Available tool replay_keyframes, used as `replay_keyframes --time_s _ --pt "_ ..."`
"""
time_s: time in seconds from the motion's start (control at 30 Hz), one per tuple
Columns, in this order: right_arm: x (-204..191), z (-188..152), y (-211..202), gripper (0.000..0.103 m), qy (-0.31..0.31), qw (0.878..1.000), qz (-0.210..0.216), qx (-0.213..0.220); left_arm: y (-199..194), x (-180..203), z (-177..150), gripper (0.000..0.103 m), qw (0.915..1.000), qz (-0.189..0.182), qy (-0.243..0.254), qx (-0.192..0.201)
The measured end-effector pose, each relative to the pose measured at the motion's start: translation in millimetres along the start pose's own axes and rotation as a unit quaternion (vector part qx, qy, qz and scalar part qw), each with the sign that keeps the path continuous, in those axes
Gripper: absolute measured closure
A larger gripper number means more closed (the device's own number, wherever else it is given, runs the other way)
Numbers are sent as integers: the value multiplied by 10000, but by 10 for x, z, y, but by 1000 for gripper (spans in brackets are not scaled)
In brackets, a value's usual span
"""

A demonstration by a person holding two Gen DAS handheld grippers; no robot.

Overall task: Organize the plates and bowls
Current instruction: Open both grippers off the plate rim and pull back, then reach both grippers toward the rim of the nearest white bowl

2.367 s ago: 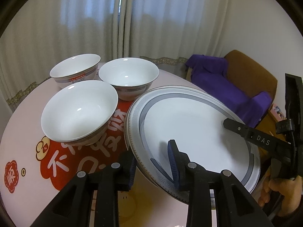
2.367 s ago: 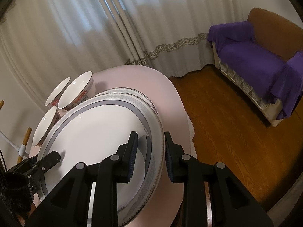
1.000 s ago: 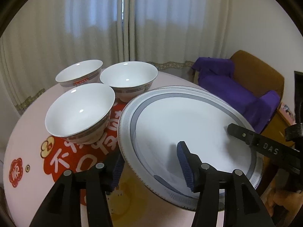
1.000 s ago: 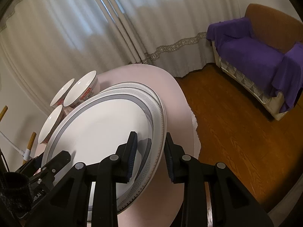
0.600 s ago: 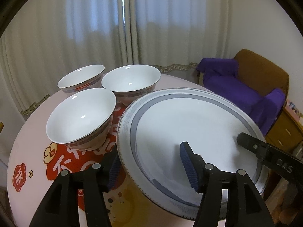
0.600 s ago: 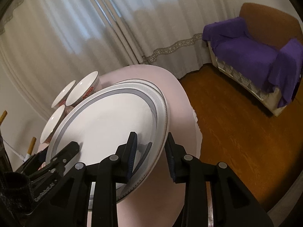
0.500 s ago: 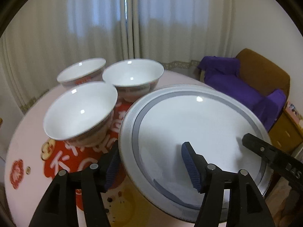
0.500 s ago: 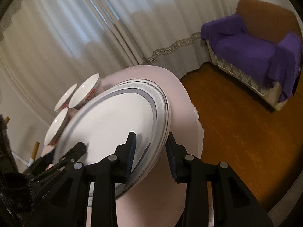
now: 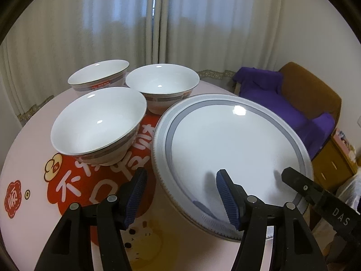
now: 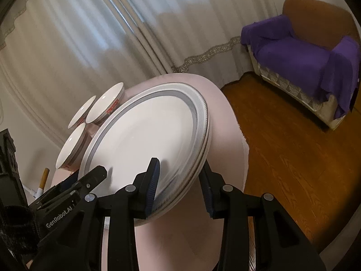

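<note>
A stack of white plates (image 9: 225, 140) with grey ringed rims lies flat on the round pink table (image 9: 29, 149), near its right edge. Three white bowls stand to its left: a near one (image 9: 97, 124) and two farther back (image 9: 99, 74) (image 9: 162, 83). My left gripper (image 9: 180, 195) is open and straddles the stack's near rim, with both pads clear of it. My right gripper (image 10: 180, 185) is also open, astride the plates' (image 10: 146, 135) right rim: one pad hovers over the top plate, the other sits just outside the edge. Its finger (image 9: 315, 192) shows in the left wrist view.
The table's edge (image 10: 225, 135) drops to a wooden floor (image 10: 293, 146) just right of the plates. A brown armchair under a purple cloth (image 10: 304, 58) stands beyond, with a wooden cabinet (image 9: 334, 158) nearer. Curtains hang behind the table. A red print covers the tabletop's middle.
Both grippers' jaws have widened off the top plate's rim. The plate, held tilted over the lower one before, now lies flat on the stack.
</note>
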State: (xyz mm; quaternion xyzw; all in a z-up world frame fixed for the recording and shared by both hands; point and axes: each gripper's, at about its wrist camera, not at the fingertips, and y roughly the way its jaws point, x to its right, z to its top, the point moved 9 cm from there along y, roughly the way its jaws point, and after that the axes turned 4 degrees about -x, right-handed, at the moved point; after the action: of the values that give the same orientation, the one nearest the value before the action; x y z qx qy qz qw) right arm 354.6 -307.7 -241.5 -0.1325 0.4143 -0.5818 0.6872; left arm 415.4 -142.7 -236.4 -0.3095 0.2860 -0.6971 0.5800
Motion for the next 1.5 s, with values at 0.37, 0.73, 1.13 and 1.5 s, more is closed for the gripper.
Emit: replay_keyframes --time_s 0.37,0.73,1.13,1.5 --pt "-65 -102 -232 65 35 9999 -158 29 -413 -207 -120 40 9994 -233 -175 173" --pt "-738 -130 -682 63 -625 9978 39 239 -1191 -712 -135 26 9976 -300 -266 572" --pt "-1532 -43 -646 39 -1426 9895 226 116 -1542 -1398 -5 17 9963 -182 -556 627" --pt "-1919 193 -83 36 -1618 9845 395 -554 -1194 -1605 474 13 9990 -148 -414 53"
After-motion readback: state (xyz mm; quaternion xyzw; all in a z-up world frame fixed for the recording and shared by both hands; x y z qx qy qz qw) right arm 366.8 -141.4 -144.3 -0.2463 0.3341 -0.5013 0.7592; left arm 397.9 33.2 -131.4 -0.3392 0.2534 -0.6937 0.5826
